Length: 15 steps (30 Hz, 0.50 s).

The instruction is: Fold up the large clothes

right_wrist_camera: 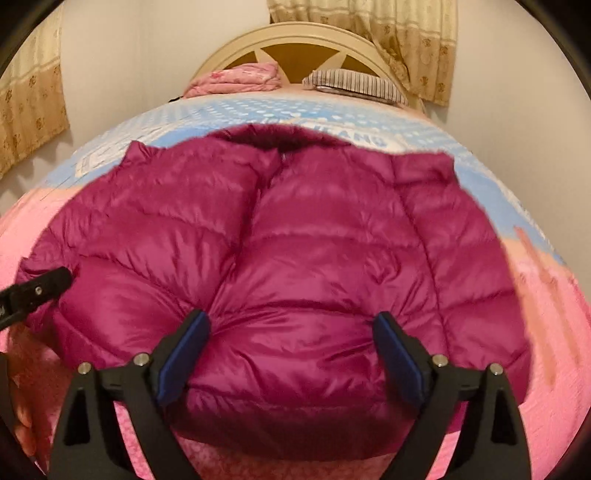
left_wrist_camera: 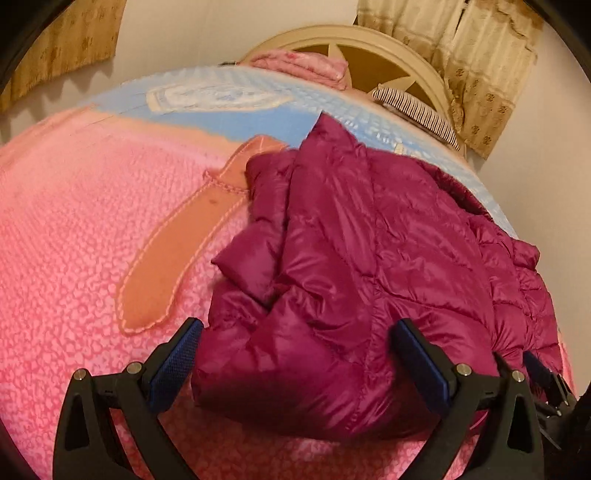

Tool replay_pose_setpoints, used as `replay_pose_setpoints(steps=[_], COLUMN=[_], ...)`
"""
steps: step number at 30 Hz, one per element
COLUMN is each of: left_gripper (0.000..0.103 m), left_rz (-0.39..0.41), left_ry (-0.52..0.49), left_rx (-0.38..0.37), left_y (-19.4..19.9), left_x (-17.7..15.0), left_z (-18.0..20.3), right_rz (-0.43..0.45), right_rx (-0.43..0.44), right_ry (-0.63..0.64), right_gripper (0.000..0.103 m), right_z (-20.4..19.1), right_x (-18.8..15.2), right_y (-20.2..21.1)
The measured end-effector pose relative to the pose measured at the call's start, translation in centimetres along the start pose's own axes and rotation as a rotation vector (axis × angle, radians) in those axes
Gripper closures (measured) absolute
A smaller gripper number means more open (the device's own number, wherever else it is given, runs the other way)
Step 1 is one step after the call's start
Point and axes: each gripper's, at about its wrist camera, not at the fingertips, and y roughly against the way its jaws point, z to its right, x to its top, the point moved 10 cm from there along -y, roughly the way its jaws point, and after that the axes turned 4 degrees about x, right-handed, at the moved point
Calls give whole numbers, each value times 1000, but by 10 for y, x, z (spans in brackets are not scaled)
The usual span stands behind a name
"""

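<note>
Magenta quilted puffer jacket (right_wrist_camera: 295,258) lies on the pink textured bedspread (left_wrist_camera: 74,240), partly folded, collar toward the cream arched headboard (right_wrist_camera: 295,40) at 12 o'clock. Left claw (left_wrist_camera: 295,343) spread wide over its near hem, gripping nothing. Right claw (right_wrist_camera: 291,332) also wide, jacket below, nothing pinched. Folded pink bedding (right_wrist_camera: 240,81) and striped pillow (right_wrist_camera: 354,85) by the headboard. No containers.

A bed (right_wrist_camera: 546,332) is covered with a pink textured blanket (left_wrist_camera: 74,240) and a blue sheet (right_wrist_camera: 424,125). A cream arched headboard (right_wrist_camera: 295,35) is set against a plain pale wall (right_wrist_camera: 147,44). Beige patterned curtains (right_wrist_camera: 406,40) are hung on both sides (folded pink bedding (right_wrist_camera: 240,83) and a striped pillow (right_wrist_camera: 354,85) are placed by the headboard).
</note>
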Motion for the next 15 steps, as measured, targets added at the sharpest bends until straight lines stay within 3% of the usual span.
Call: replay_pose_setpoints(steps=[7, 11, 13, 15], left_gripper=[1, 2, 12, 46], left_rz=[-5, 29, 27, 28], left_ry=[12, 83, 71, 52], left_rx=[-11, -160, -205, -226], left_y=[-4, 8, 8, 7], left_x=[-1, 0, -3, -4], left_z=[-2, 9, 20, 25], right_rz=[-31, -39, -46, -50], right_rx=[-14, -28, -30, -37], right_ry=[16, 26, 25, 27], right_gripper=[8, 7, 7, 7], right_z=[-6, -7, -6, -6], right_x=[-8, -11, -12, -11], right_y=[-8, -12, -12, -15])
